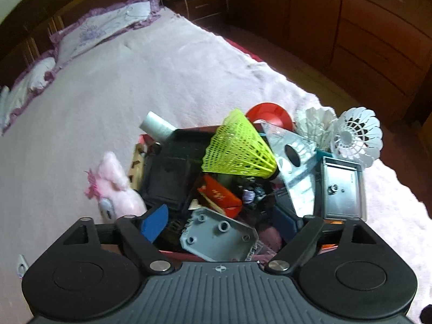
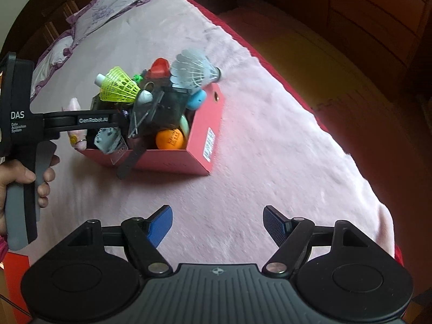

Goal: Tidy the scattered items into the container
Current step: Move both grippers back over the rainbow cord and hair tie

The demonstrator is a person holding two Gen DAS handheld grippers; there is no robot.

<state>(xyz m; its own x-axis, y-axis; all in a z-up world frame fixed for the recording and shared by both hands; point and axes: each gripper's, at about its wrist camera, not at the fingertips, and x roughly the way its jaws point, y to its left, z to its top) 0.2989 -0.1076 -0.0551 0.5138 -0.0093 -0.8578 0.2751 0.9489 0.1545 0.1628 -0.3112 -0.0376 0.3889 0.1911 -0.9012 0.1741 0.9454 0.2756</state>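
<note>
A red box (image 2: 201, 137) heaped with odds and ends sits on a pink bed (image 2: 256, 135), its long axis running away from the right camera. The yellow shuttlecock (image 1: 239, 148) lies on top, cork toward the right. The left gripper (image 1: 221, 221) hangs over the box, fingers spread; the right gripper (image 2: 217, 225) hovers near the box, jaws wide apart.
</note>
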